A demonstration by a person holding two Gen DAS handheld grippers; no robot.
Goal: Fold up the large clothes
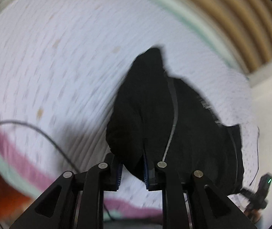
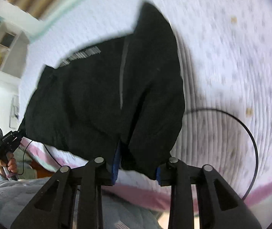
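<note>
Black, soft garment (image 1: 155, 114) hung limp above the bed (image 1: 50, 57), mid-frame; left gripper (image 1: 133, 168) and right gripper (image 2: 137, 169) each clamped an edge; likely light, best held at corners.

Motion blur smears both views: the small print on the white dotted bedsheet (image 1: 63, 61) runs into streaks, and the light lettering strip on the black fabric garment (image 1: 166, 114) cannot be read. Hanging cloth covers the tips of the left black two-finger gripper (image 1: 133, 171), so how much fabric its blue pads (image 1: 119, 173) pinch is hidden. The right black two-finger gripper (image 2: 137, 168) is likewise draped, one blue pad nearly buried. The thin black cable (image 2: 250, 133) leaves the lower edge. Shelf items at the left rim are too blurred to identify.
</note>
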